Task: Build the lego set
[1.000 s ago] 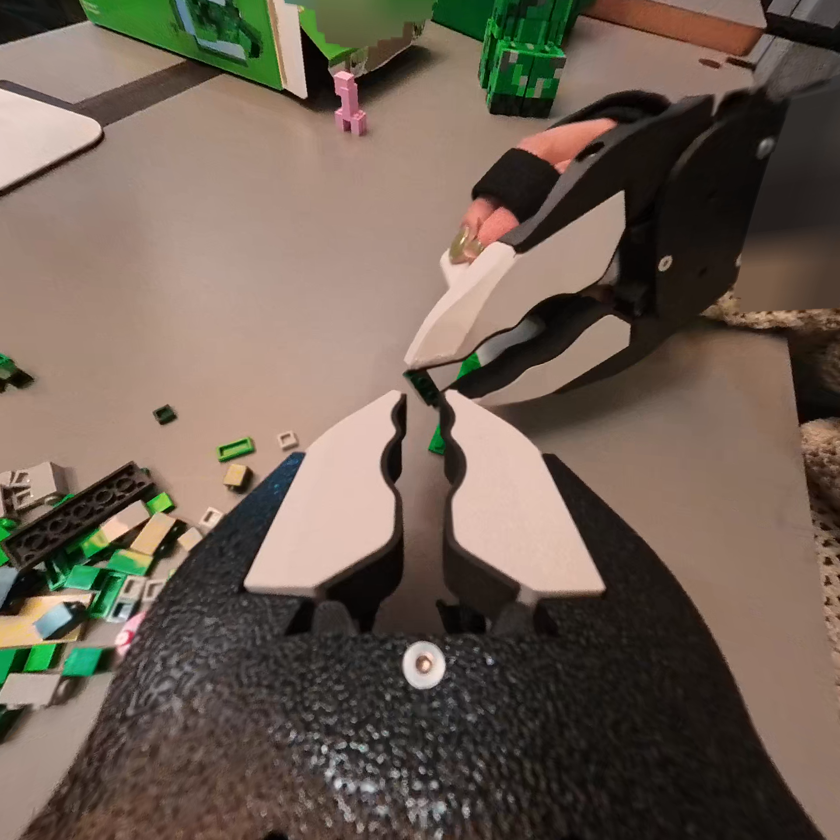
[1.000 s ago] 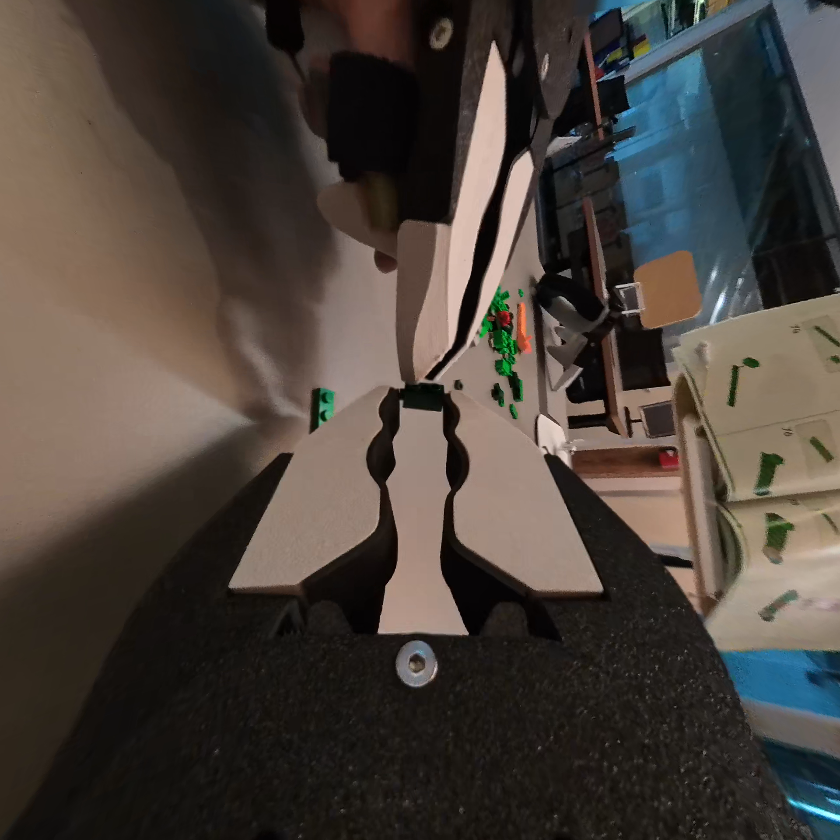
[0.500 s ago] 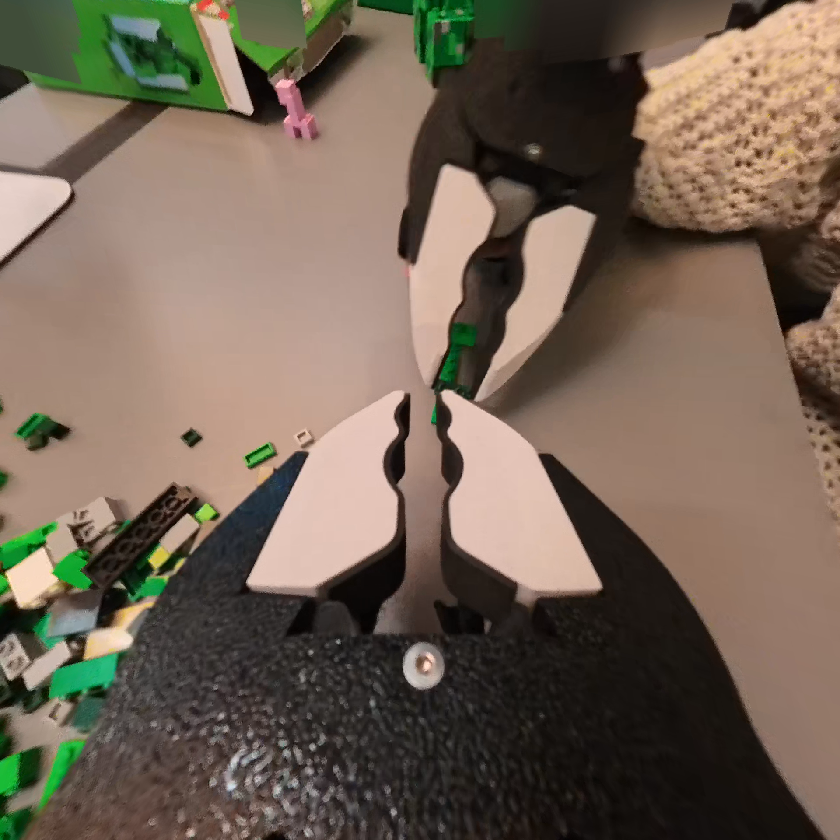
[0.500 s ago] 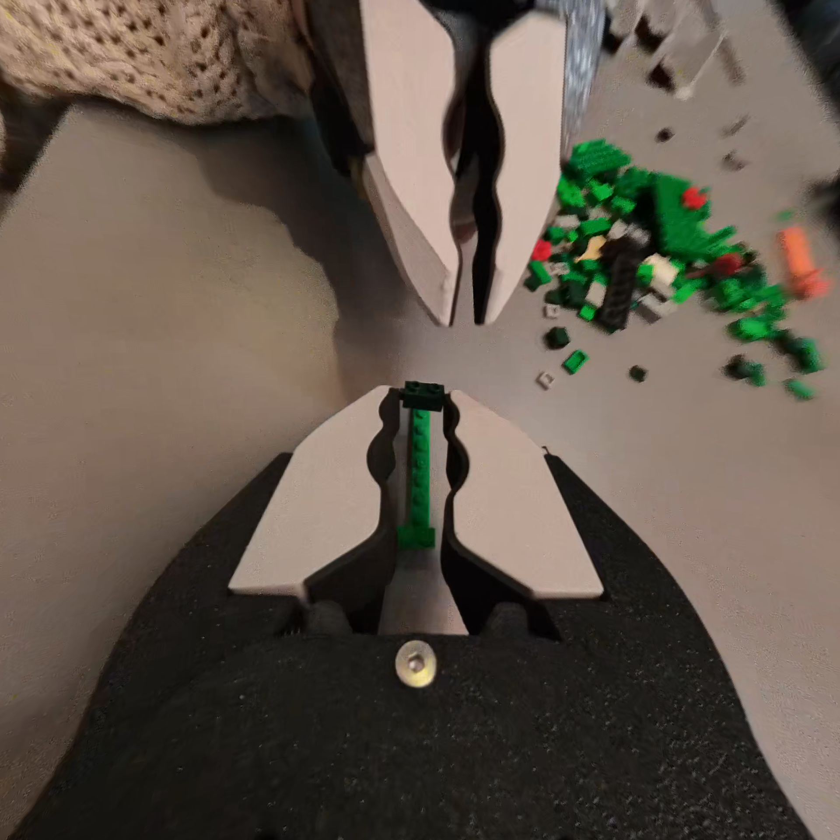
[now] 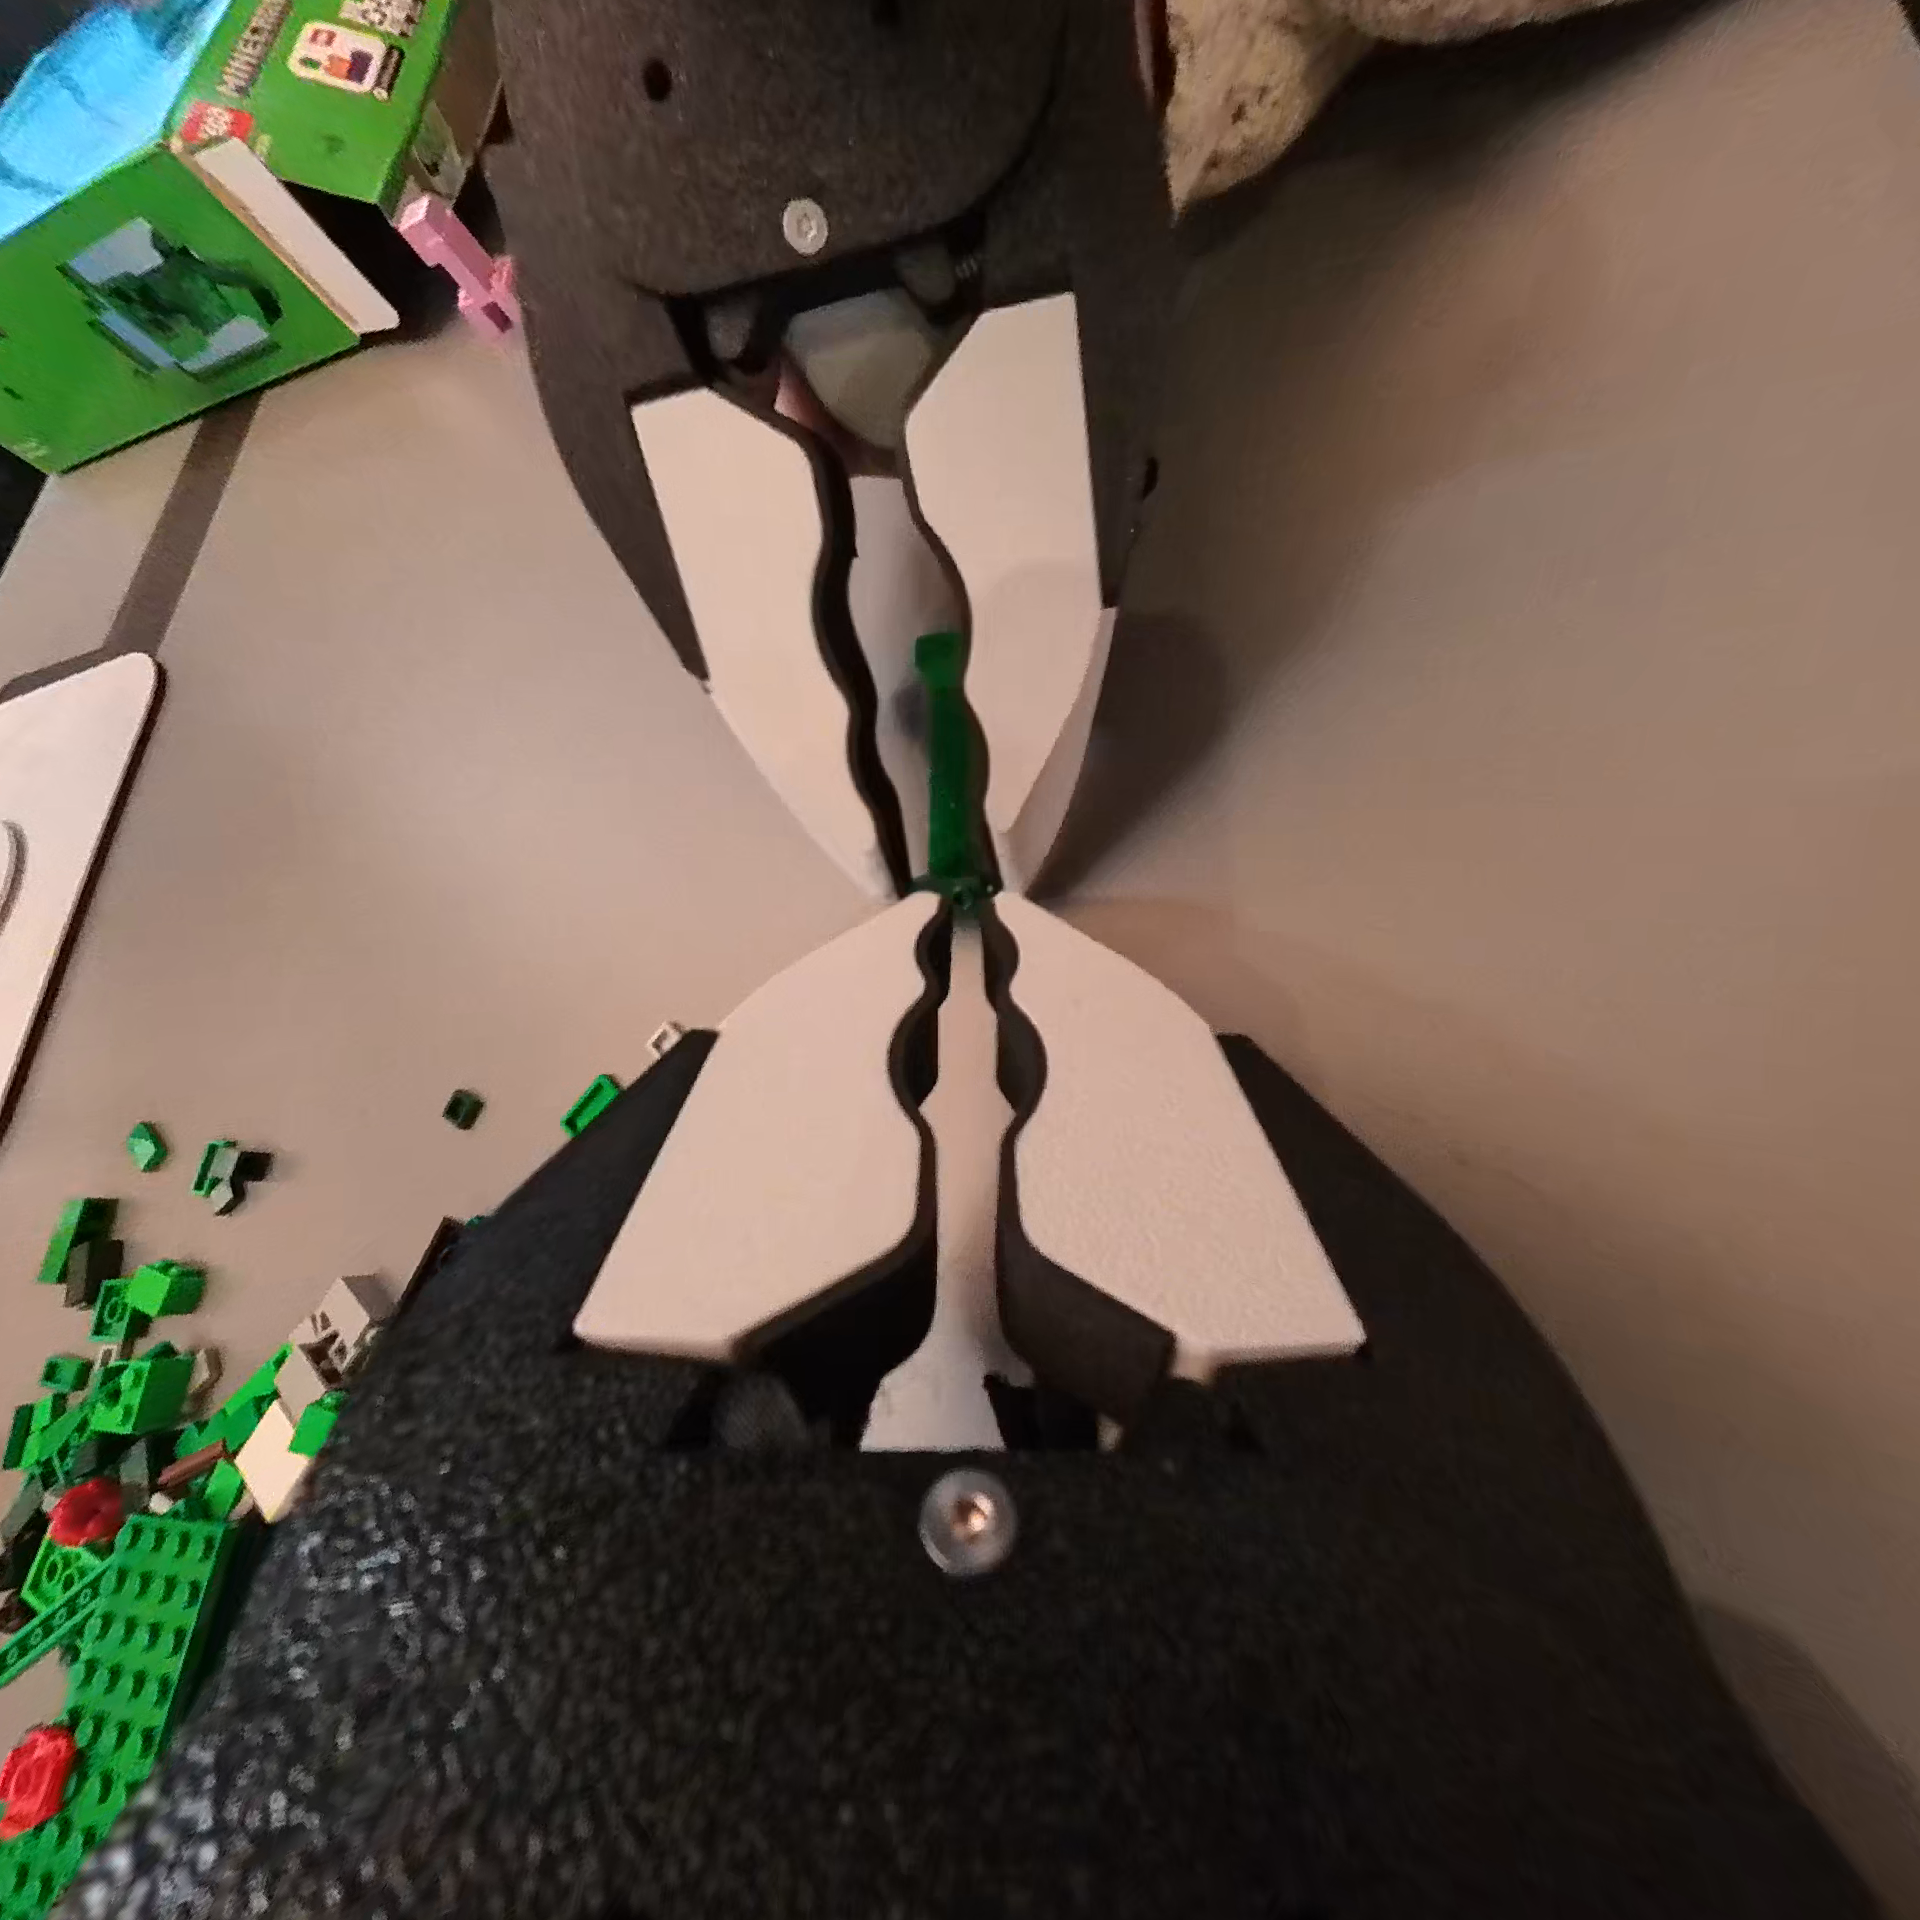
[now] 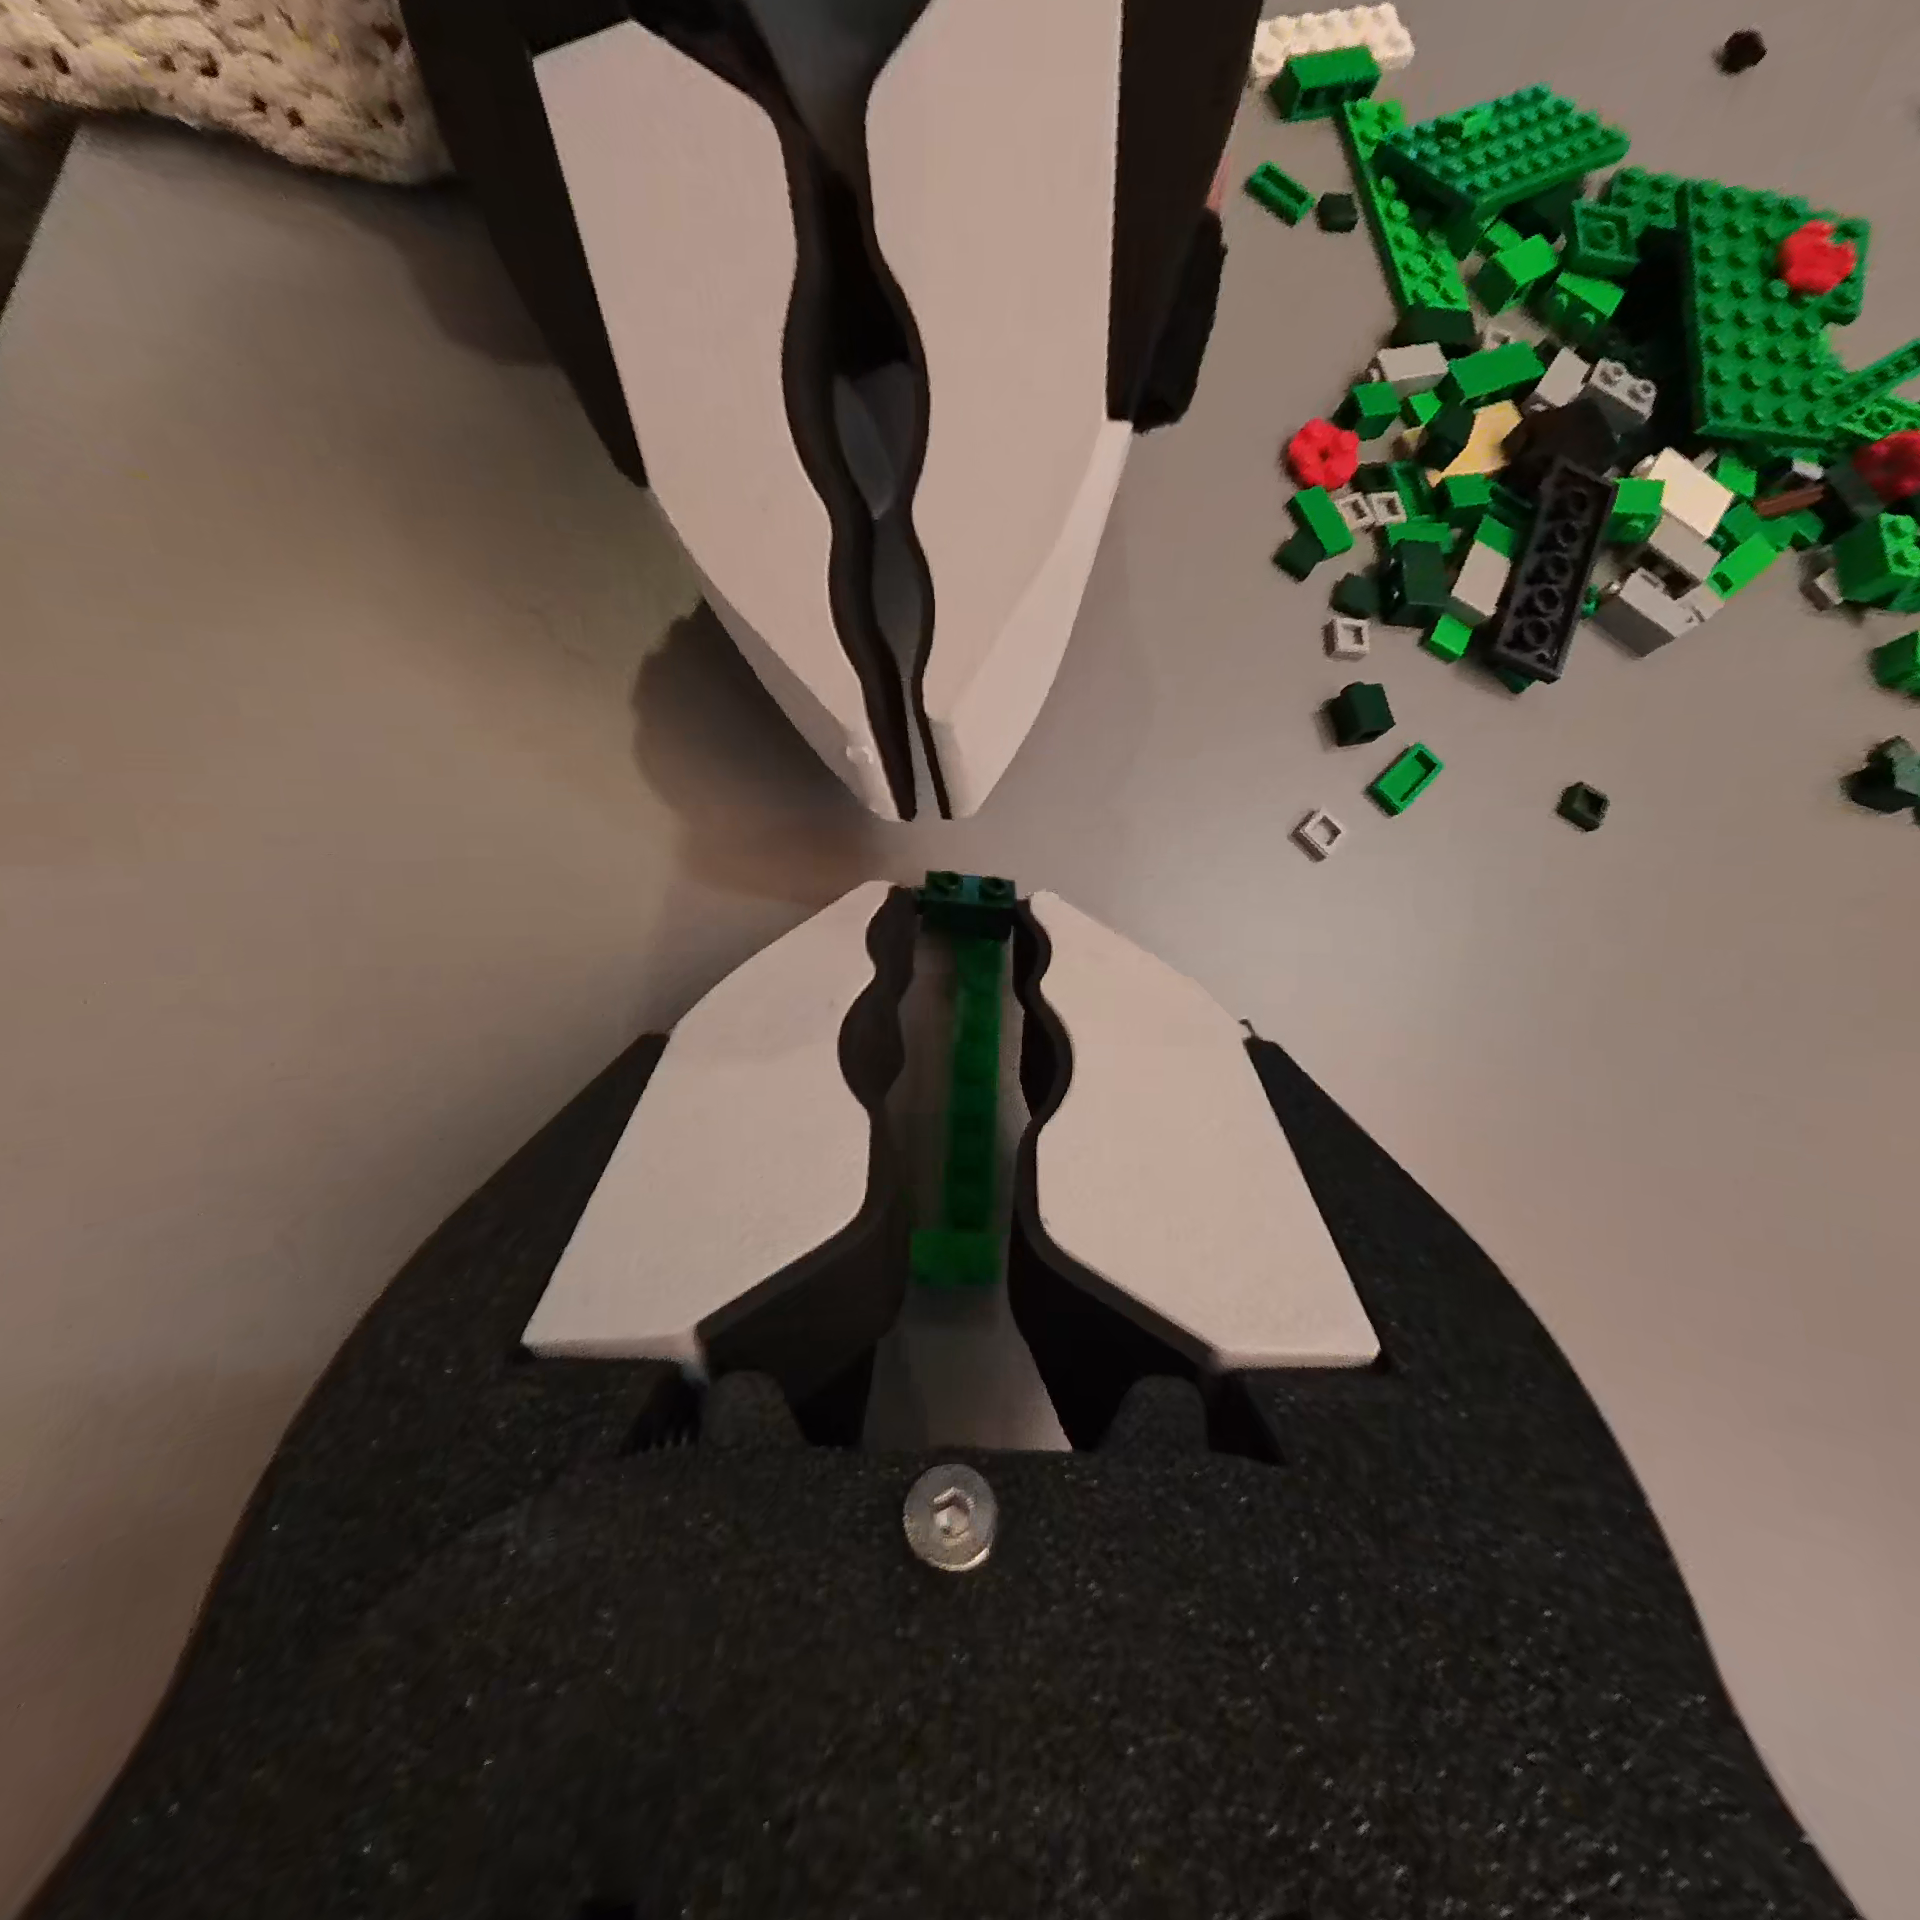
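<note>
Right wrist view shows the grey worktop with both tongs meeting tip to tip over its bare middle. The loose brick pile spreads at the far right of this view, well apart from the tips; in the left wrist view the same pile lies near left, and a green box stands far left with its flap open, its inside not visible.

The right tongs are clenched on a long green plate, which runs back between the two fingers along their length. A small dark green brick sits across the plate's far end, right at the tips, studs facing away.

The left tongs face them head on, fingers nearly together with only a thin slot between; I see nothing gripped there. From the left wrist view their tips seem to touch that small brick; from the right wrist view a slight gap shows.

The coming move likely turns on this line-up: the plate's long axis points straight at the left tongs, so pressing or gripping the end brick means closing along that axis.
</note>
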{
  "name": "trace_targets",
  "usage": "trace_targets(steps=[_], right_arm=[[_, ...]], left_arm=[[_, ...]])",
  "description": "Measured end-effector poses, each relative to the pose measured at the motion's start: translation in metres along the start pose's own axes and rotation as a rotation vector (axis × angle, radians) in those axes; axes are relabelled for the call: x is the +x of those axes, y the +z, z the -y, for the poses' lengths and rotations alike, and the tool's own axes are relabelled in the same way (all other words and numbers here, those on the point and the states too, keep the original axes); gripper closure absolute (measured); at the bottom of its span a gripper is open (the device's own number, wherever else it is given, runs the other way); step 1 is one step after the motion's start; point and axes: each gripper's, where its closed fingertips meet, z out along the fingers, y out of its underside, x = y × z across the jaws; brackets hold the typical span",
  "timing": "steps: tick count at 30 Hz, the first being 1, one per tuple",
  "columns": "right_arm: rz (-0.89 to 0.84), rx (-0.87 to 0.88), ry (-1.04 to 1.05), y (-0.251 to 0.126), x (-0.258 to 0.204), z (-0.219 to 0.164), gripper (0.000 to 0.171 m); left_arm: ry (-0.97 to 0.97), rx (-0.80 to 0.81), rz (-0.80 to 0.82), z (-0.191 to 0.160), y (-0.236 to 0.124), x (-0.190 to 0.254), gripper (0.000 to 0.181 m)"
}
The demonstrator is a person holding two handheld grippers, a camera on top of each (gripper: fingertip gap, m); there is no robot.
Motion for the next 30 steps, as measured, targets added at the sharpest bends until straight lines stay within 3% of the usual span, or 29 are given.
trace_targets(steps=[8,30], right_arm=[[0.012,0.003,0.017,0.001,-0.001,-0.005,0.153],[0.032,0.073,0.009,-0.009,-0.005,-0.006,0.153]], left_arm=[[0.099,-0.002,0.021,0.000,0.005,0.005,0.170],[0.126,0.007,-0.001,0.000,0.016,0.013,0.160]])
